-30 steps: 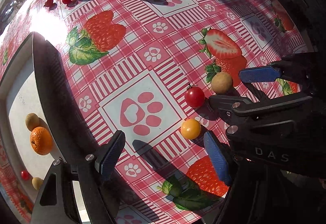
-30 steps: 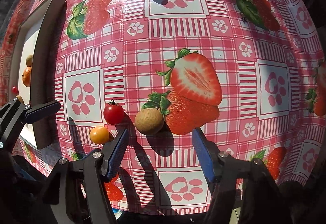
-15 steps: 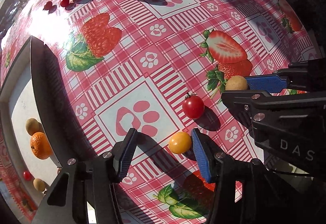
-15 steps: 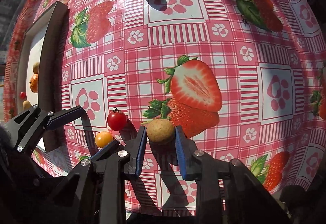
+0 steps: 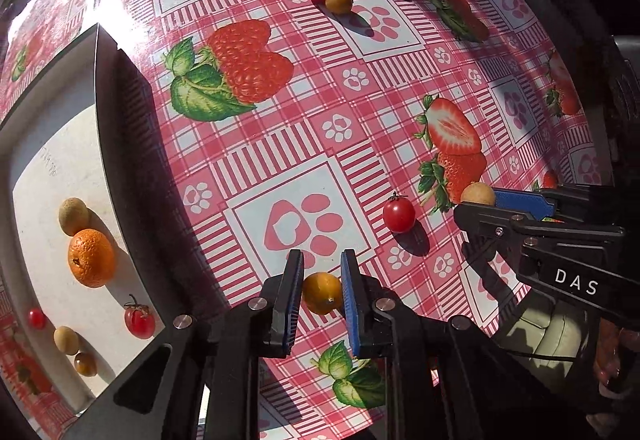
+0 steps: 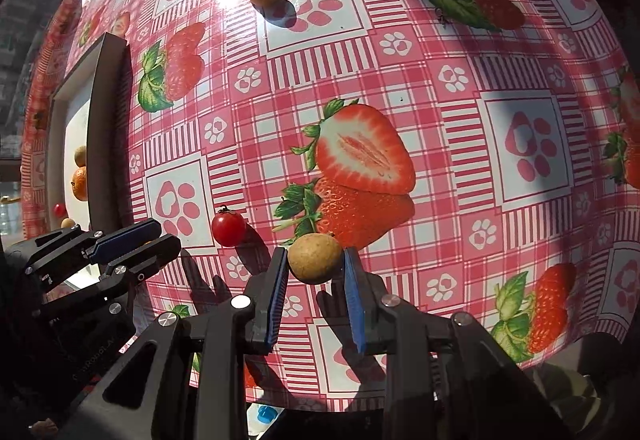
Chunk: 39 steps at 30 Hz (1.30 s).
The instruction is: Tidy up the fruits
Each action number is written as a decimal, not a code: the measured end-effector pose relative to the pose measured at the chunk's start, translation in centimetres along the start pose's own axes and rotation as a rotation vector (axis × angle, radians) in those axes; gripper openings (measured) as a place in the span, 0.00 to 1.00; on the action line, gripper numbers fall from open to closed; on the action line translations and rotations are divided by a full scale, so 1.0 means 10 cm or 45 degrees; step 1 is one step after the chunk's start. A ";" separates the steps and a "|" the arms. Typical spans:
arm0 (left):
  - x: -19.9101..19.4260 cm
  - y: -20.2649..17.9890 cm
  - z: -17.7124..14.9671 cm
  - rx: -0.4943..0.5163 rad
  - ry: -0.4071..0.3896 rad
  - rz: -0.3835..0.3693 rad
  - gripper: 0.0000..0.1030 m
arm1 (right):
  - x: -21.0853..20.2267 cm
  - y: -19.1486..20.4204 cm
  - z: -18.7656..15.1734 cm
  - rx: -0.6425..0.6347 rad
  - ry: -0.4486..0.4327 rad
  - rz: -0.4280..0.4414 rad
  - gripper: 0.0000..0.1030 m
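Surface: checked cloth (image 5: 360, 112), fruit lying scattered.
Left tongs (image 5: 321, 298): clamping yellow tomato (image 5: 321, 293).
Right tongs (image 6: 315, 272): clamping brown fruit (image 6: 315, 258).
Advice: lifting both straight, carrying gently to tray (image 5: 132, 144).

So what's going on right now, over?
Left claw shut on small yellow tomato. Right claw shut on round tan fruit. Nothing blocking.

your two wrist cameras look steeply down, close over the tablecloth (image 5: 280, 128). both share the red tomato (image 5: 399, 215) at frame centre and the tray (image 6: 108, 128) at left.
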<state>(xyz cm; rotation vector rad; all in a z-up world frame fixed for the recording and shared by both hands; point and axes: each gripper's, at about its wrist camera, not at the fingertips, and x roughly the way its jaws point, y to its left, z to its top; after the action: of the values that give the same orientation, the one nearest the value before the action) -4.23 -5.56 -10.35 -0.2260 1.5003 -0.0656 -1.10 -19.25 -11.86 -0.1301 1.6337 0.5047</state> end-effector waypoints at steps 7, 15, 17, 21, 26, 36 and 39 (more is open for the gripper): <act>-0.28 0.19 -0.20 -0.023 -0.049 -0.036 0.20 | -0.17 0.06 -0.09 0.000 -0.017 0.016 0.29; -0.22 0.03 -0.32 0.076 -0.035 -0.007 0.77 | -0.11 0.18 -0.10 0.001 -0.004 0.008 0.29; -0.22 -0.04 -0.38 0.120 -0.089 0.040 0.81 | -0.07 0.20 -0.10 0.004 0.002 0.007 0.29; -0.12 -0.19 -0.41 0.192 -0.037 0.036 0.81 | -0.08 0.17 -0.14 0.014 0.011 0.003 0.29; -0.01 -0.44 -0.51 0.339 0.007 0.040 0.81 | -0.06 0.07 -0.21 0.042 0.021 -0.002 0.29; 0.22 -0.67 -0.61 0.447 0.098 0.040 0.61 | -0.05 -0.11 -0.28 0.092 0.026 -0.001 0.29; 0.28 -0.74 -0.63 0.471 0.103 0.064 0.59 | -0.06 -0.13 -0.30 0.107 0.023 0.001 0.29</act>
<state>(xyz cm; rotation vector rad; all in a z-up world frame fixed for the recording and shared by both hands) -9.60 -13.97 -12.02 0.1131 1.5430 -0.3119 -3.27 -21.75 -11.49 -0.0716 1.6699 0.4362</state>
